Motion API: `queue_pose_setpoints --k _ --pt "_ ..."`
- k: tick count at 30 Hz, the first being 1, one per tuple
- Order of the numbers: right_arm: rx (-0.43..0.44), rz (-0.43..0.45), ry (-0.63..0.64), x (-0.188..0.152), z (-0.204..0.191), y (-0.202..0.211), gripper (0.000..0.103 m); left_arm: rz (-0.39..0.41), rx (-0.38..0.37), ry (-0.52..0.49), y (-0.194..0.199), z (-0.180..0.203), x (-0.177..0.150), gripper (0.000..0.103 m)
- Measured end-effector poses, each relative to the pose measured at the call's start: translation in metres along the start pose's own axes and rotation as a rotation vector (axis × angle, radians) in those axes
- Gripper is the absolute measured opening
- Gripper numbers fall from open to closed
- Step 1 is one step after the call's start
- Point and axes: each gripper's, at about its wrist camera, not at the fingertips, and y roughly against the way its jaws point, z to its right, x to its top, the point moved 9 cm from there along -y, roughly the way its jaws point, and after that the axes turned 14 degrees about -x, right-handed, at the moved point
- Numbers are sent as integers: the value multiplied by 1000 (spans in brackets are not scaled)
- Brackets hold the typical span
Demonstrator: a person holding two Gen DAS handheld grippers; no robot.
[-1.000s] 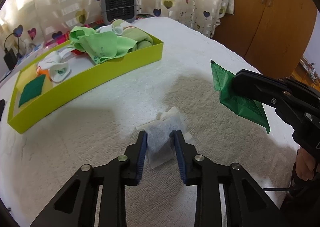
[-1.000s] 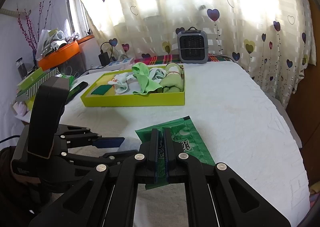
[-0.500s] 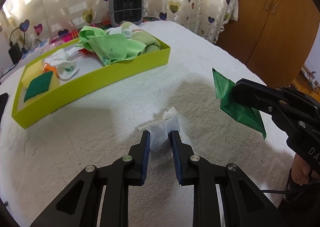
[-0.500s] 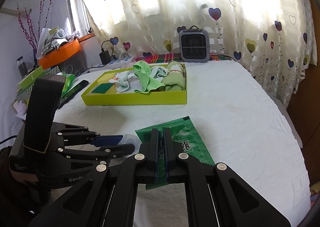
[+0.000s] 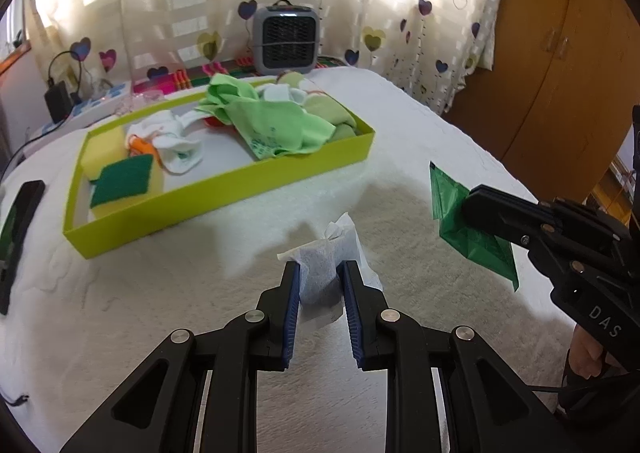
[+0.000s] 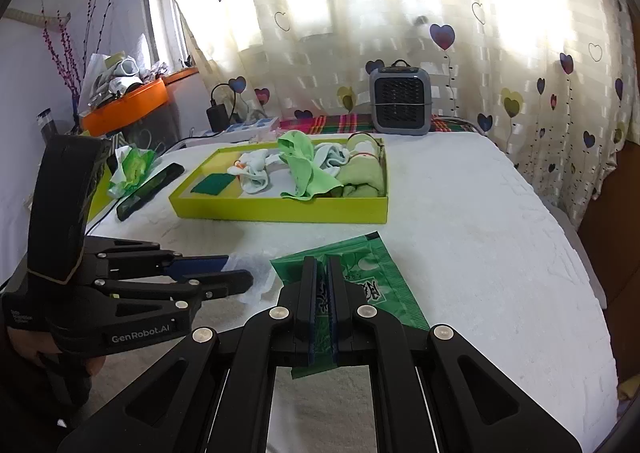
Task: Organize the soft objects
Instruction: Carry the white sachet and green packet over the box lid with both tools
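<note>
Two soft items were still outside the yellow-green tray [image 5: 224, 193], which already held sponges, socks and green cloths: the left claw [image 5: 319, 273] was nipped onto a white tissue [image 5: 320, 269], the right claw [image 6: 323, 285] clamped tight on a green wipes packet [image 6: 372, 277]; open white bedspread [image 6: 480, 245] lay between them and the tray's near wall

Tray [image 5: 224, 189] on table [image 5: 160, 293], heater [image 5: 286, 38] behind
</note>
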Motion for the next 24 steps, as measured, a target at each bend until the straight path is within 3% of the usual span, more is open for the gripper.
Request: queue_pose_setpoints --k 24 --pt "32 39 31 38 -15 -16 5 85 83 46 30 -44 38 20"
